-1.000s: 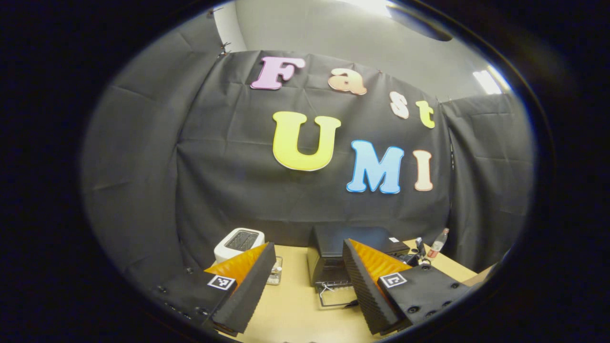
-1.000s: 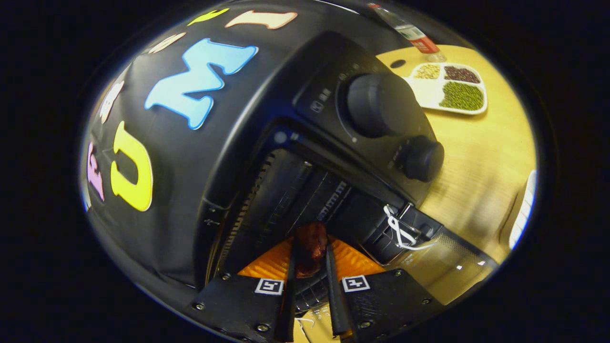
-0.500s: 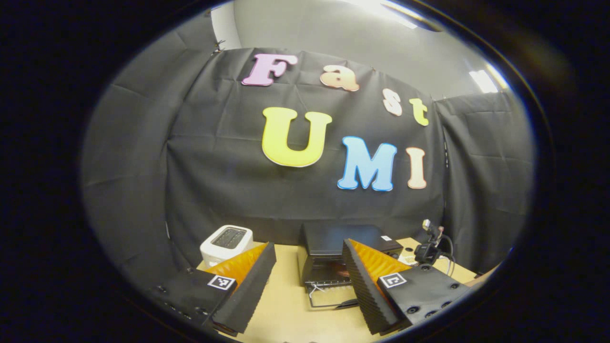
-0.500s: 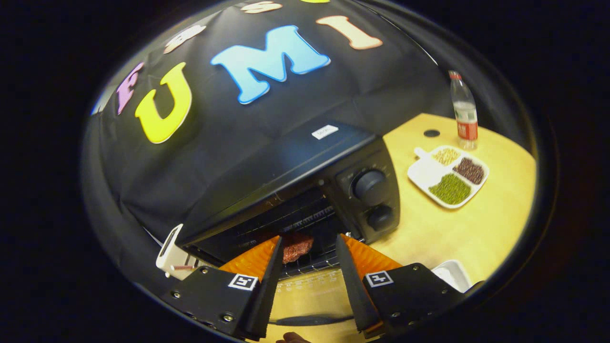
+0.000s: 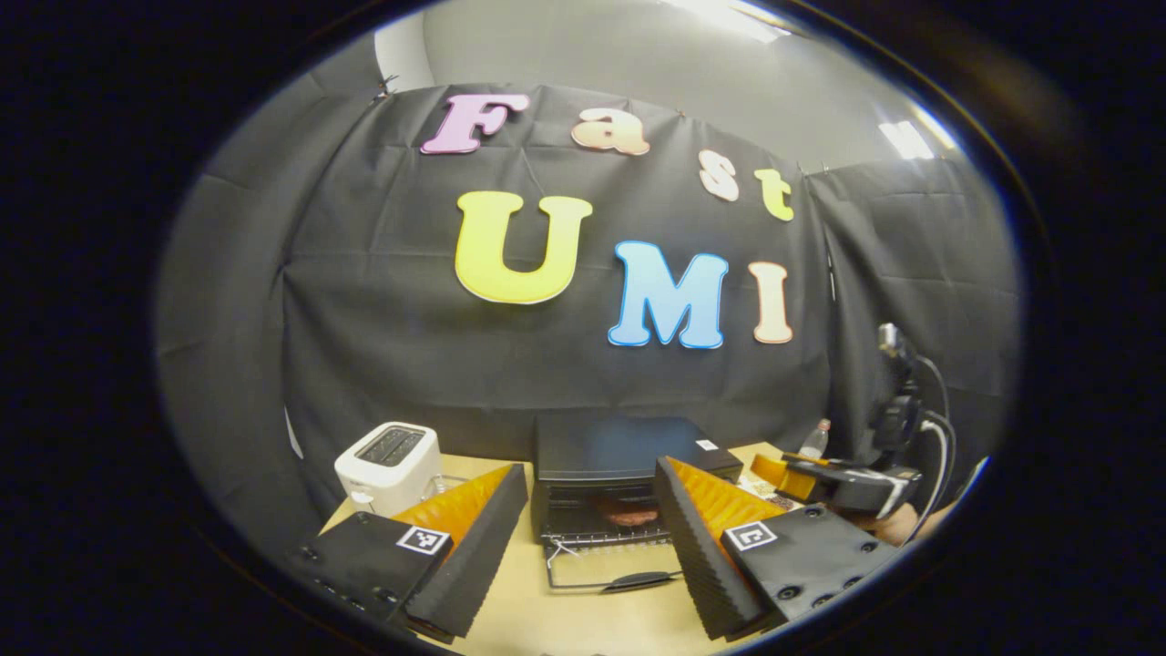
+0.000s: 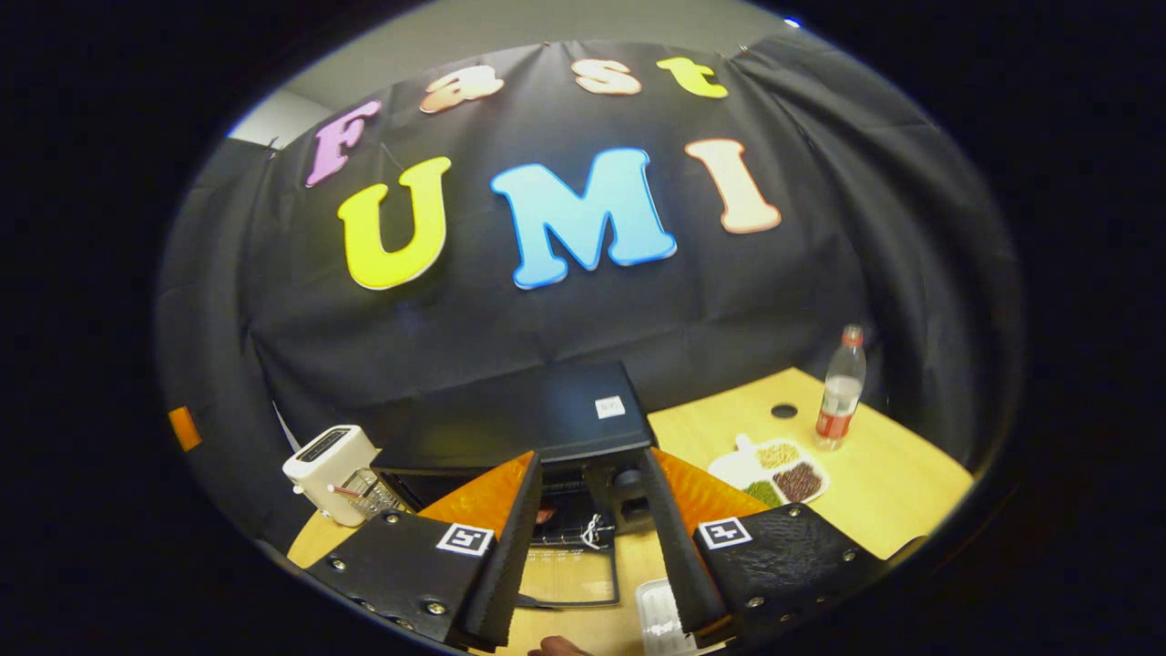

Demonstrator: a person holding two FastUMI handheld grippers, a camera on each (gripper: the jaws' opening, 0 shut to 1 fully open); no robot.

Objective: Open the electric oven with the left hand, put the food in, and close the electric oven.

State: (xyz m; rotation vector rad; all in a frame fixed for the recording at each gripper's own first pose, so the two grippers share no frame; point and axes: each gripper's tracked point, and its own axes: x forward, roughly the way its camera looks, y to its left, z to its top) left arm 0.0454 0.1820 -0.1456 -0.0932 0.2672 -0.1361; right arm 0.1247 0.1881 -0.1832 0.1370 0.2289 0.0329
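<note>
Flanking oven point(image 6: 537, 424): toaster point(image 6: 330, 460), bottle point(image 6: 840, 389)

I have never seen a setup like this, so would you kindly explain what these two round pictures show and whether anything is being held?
A person holds a hand-held gripper in each hand; a fisheye camera rides on each. The left gripper view looks past the left hand-held gripper, open and empty. The right gripper view looks past the right hand-held gripper, also open and empty. On the wooden table stands a black electric oven, door down, food on its rack. Nearby: a white toaster, a divided tray of beans and a bottle.
</note>
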